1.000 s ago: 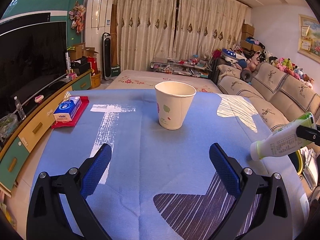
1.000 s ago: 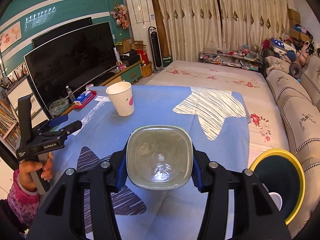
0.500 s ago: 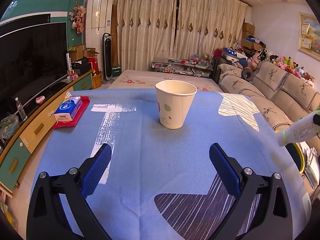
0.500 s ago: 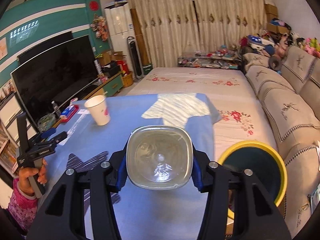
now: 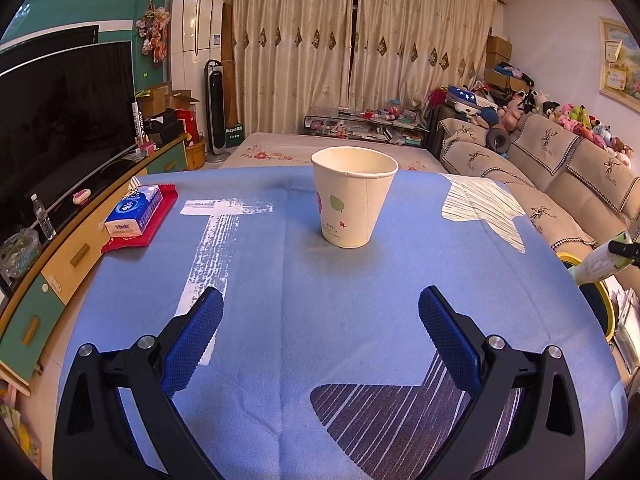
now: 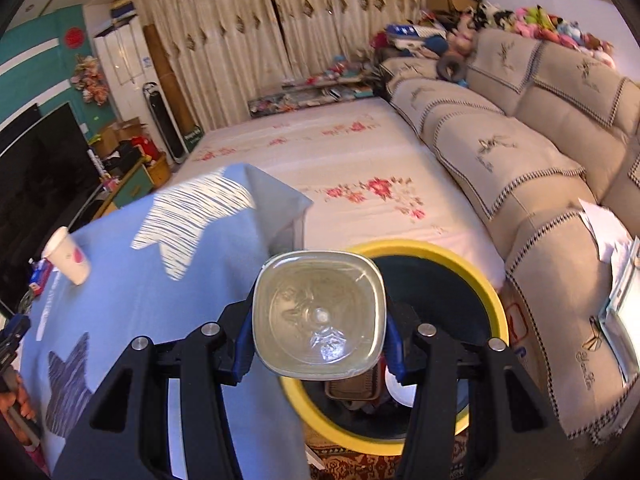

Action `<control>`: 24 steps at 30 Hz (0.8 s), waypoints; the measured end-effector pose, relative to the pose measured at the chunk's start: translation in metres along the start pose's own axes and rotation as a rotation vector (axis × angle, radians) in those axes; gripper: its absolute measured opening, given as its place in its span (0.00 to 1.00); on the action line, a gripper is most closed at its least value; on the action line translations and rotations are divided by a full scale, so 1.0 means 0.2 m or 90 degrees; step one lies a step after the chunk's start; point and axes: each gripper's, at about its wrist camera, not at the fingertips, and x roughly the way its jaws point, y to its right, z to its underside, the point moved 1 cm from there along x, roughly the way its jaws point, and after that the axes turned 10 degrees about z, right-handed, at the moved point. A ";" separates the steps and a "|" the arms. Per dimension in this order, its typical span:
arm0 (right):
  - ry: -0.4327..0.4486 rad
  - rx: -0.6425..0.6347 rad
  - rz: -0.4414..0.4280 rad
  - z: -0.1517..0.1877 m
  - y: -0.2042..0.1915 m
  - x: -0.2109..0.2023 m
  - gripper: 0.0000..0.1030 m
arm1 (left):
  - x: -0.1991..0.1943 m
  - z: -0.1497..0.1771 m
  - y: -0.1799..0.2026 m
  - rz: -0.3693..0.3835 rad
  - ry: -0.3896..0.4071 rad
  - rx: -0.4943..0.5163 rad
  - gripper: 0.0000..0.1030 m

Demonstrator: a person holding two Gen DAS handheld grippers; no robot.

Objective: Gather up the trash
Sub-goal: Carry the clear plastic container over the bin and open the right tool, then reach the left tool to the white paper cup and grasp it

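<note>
- Gripping a clear, squarish plastic bottle [image 6: 319,312], the right gripper [image 6: 320,342] has both blue pads clamped on its sides, so all you really see from that camera is the bottle's see-through base.
- From the left wrist view the same bottle [image 5: 596,266] pokes in at the far right edge: whitish body with a printed label, tilted neck-down.
- It's hanging past the table edge, over the near rim of a round bin with a yellow rim and dark inside [image 6: 478,270] that sits on the floor between the table and the beige sofa [image 6: 520,160]. Some stuff is already lying at the bottom.
- The left gripper [image 5: 320,322] is spread wide with nothing between its blue pads, hovering over the blue tablecloth with star patches [image 5: 280,280].
- Straight ahead of it a white paper cup with a little fruit print [image 5: 354,196] stands upright, well clear of the fingers.
- Off to the left there's a blue tissue pack [image 5: 134,210] lying on a red mat [image 5: 156,224].
</note>
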 end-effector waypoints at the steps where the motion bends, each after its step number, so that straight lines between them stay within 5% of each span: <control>1: -0.010 0.002 0.005 0.01 0.01 0.04 0.48 | 0.00 0.00 0.00 0.001 -0.001 0.000 0.94; 6: -0.018 0.027 0.016 0.04 0.04 0.14 0.52 | 0.01 0.01 0.01 0.003 -0.002 0.005 0.94; 16: 0.073 0.015 -0.042 0.05 -0.18 -0.11 0.69 | 0.02 -0.04 0.08 0.023 -0.036 0.000 0.94; 24: 0.088 -0.019 -0.074 0.08 -0.32 -0.15 0.72 | 0.25 -0.19 0.17 0.015 -0.080 0.027 0.94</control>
